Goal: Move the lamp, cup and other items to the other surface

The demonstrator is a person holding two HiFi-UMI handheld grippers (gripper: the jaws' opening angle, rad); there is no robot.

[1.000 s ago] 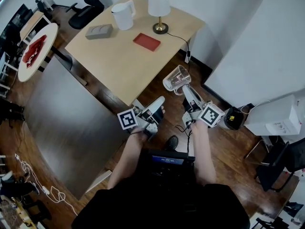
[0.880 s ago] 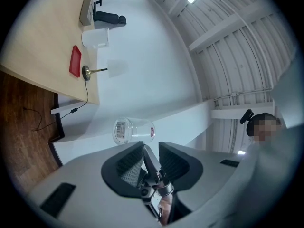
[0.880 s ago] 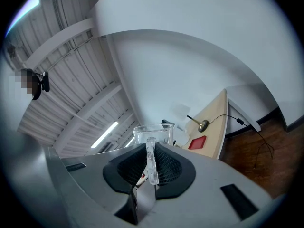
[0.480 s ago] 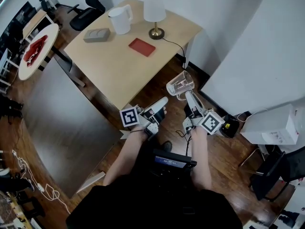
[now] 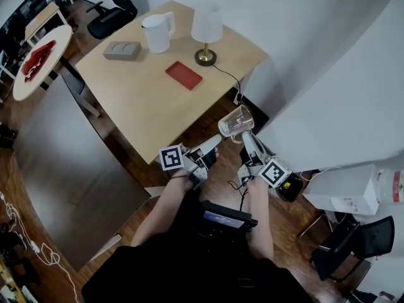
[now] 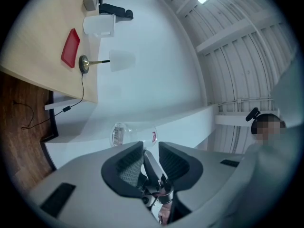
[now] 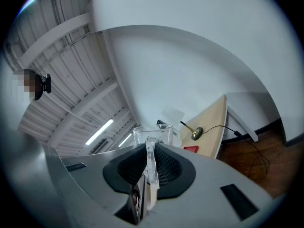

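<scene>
We hold the clear glass cup (image 5: 235, 120) in the right gripper (image 5: 243, 133), whose fingers (image 7: 171, 167) are closed narrowly on the cup's handle, with the handle pinched upright between the dark ribbed pads. The cup hangs in the air above the wooden floor (image 5: 214, 122), just off the near corner of the table (image 5: 139, 100) and clear of its edge, and in the head view it looks tilted. Our left gripper (image 5: 211, 147) is just beside the right one, a little lower in the head view. Its fingers (image 6: 126, 163) stand apart and hold nothing, and through the gap between them we see only the right gripper and the cup beyond. On the pale wood table the lamp (image 5: 207, 25) stands upright near the far edge, with its black cord (image 5: 227, 73) running over the right edge. A white jug (image 5: 157, 31) stands to the left of the lamp, and a grey box (image 5: 122, 50) lies further left again. A flat red pad (image 5: 184, 76) lies nearer to us than the lamp's base. All four are well apart from both grippers.
</scene>
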